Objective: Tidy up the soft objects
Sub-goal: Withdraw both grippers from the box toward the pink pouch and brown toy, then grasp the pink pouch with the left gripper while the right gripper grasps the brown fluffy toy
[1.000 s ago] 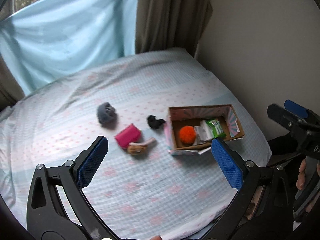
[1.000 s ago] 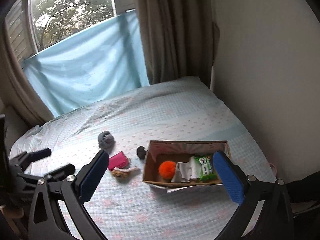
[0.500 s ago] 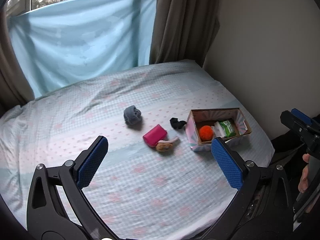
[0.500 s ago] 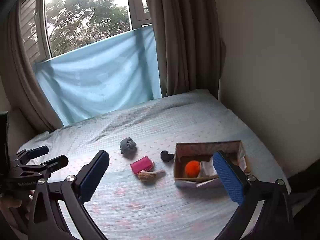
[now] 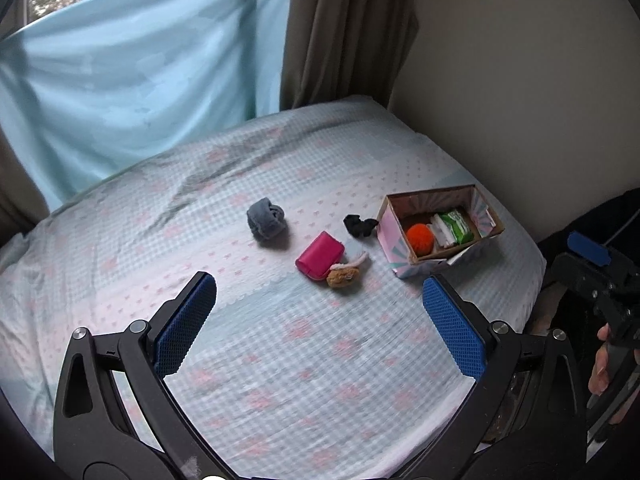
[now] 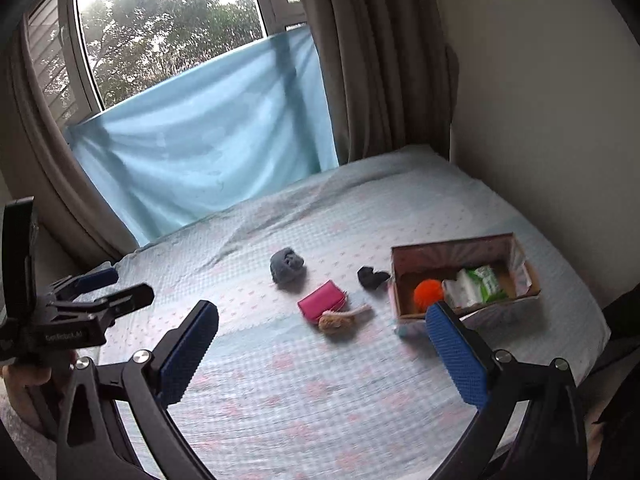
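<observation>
On the bed lie a grey rolled sock [image 5: 265, 221] [image 6: 286, 264], a pink pouch [image 5: 320, 255] [image 6: 322, 300], a small brown plush [image 5: 343, 275] [image 6: 337, 321] and a black cloth piece [image 5: 359, 225] [image 6: 372, 276]. A cardboard box [image 5: 436, 262] [image 6: 454, 250] at the right holds an orange pom-pom [image 5: 419, 238] [image 6: 428, 292], white folded cloth and a green packet [image 5: 458, 224] [image 6: 486, 280]. My left gripper [image 5: 319, 326] hangs open above the near bed, empty. My right gripper [image 6: 322, 354] is open and empty too, short of the objects.
The bed [image 5: 304, 360] has a checked sheet with pink marks. A blue cloth [image 6: 208, 136] and brown curtain [image 6: 380, 60] stand behind, a wall [image 5: 520, 80] to the right. A hand [image 5: 600, 364] holds the other gripper's handle at the right edge.
Both cameras swung: the left view dropped and drew closer to the objects, the right view came nearer and lower. The objects on the bed stayed put. Both grippers remained open.
</observation>
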`<state>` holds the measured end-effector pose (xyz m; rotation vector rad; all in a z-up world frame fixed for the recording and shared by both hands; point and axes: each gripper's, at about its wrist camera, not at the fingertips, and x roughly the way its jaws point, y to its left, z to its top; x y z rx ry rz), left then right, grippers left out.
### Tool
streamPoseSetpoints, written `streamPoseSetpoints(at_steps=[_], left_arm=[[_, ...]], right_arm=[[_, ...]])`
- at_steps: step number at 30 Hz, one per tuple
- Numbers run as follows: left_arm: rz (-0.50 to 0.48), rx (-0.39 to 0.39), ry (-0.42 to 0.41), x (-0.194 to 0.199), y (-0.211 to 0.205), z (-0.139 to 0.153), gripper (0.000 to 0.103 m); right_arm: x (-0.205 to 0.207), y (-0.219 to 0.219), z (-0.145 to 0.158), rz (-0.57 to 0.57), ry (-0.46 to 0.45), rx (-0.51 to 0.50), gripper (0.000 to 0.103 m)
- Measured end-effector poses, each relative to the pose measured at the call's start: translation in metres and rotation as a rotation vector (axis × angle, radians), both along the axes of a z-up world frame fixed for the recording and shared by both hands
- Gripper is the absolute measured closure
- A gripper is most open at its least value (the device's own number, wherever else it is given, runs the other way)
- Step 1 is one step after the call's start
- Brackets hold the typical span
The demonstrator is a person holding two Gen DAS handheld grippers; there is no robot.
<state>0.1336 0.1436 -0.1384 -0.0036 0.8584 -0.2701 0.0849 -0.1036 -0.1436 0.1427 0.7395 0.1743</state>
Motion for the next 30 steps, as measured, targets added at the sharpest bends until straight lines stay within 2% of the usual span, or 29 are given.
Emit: streamPoseSetpoints(at_steps=[3, 6, 13, 16, 19, 22, 26, 30], left_arm=[[-0.029, -0.004, 0.027, 0.023, -0.004, -0.007, 0.000], [-0.058, -0.009, 0.057, 0.045, -0.009, -0.015, 0.000], [-0.145, 0.016, 0.172, 0.121, -0.029, -0.055, 0.001], [-0.193, 0.048, 0.223, 0.161, -0.043, -0.084, 0.001], [-0.248, 0.057, 0.309, 0.202, -0.060, -0.125, 0.001], [-0.284, 0.076, 0.357, 0.229, -0.076, -0.160, 0.001], [-0.353, 0.127, 0.446, 0.261, -0.100, -0.222, 0.001], [-0.401, 0.184, 0.507, 0.281, -0.117, -0.276, 0.001]], right_arm=[[0.010, 0.003, -0.011, 0.001, 0.025, 0.046, 0.000], [0.022, 0.009, -0.024, 0.009, 0.052, 0.047, 0.000], [0.072, 0.007, -0.068, 0.005, 0.128, 0.092, 0.000], [0.096, 0.005, -0.097, -0.003, 0.179, 0.104, 0.000], [0.119, 0.004, -0.128, -0.007, 0.230, 0.108, 0.000], [0.140, 0.006, -0.161, -0.012, 0.286, 0.084, 0.000], [0.164, 0.012, -0.204, -0.004, 0.332, 0.085, 0.000], [0.183, 0.017, -0.251, -0.001, 0.361, 0.117, 0.000]])
